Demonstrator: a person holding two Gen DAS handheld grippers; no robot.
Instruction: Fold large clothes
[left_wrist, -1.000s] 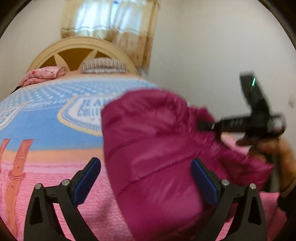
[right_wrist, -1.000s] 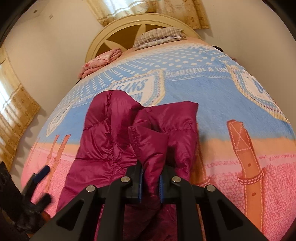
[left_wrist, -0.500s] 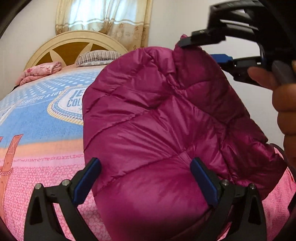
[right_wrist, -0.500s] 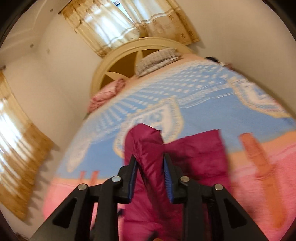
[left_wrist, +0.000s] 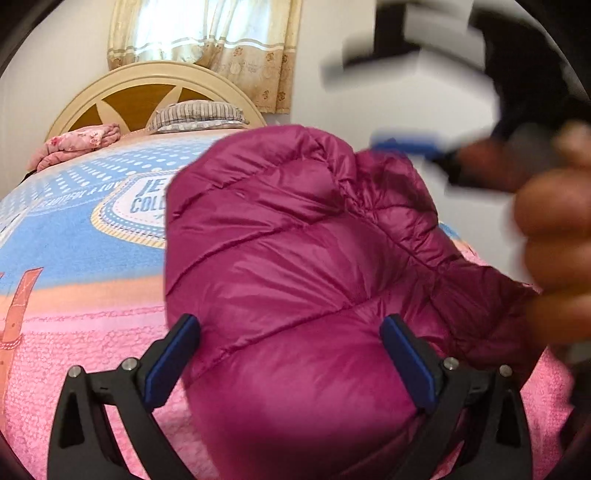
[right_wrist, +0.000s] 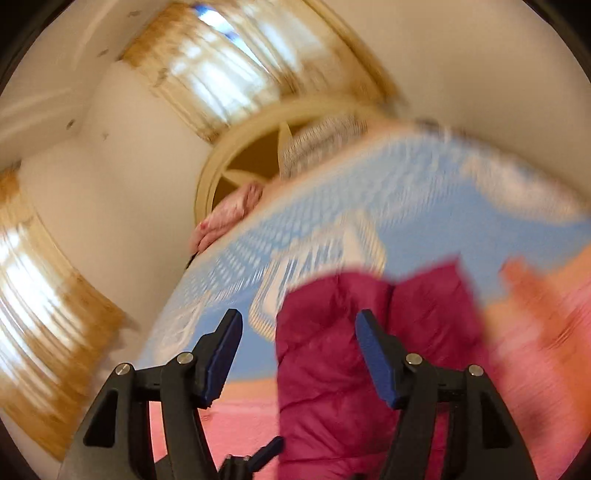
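A magenta quilted puffer jacket (left_wrist: 303, 258) lies bunched on the bed, folded over itself. My left gripper (left_wrist: 290, 362) is open, its blue pads either side of the jacket's near bulge, not pinching it. In the right wrist view the jacket (right_wrist: 343, 354) lies below and ahead. My right gripper (right_wrist: 297, 358) is open and holds nothing. It also shows blurred in the left wrist view (left_wrist: 406, 146), above the jacket's far right edge, with the person's hand (left_wrist: 554, 229) behind it.
The bed carries a blue, orange and pink printed blanket (left_wrist: 74, 251). A striped pillow (left_wrist: 197, 116) and a folded pink cloth (left_wrist: 75, 144) lie by the cream headboard (left_wrist: 147, 85). Curtained windows (right_wrist: 229, 74) and white walls stand behind.
My right gripper opened and let go of the jacket fold, which dropped onto the pile. The right gripper swings fast, blurring its view. My left gripper stays open around the jacket.
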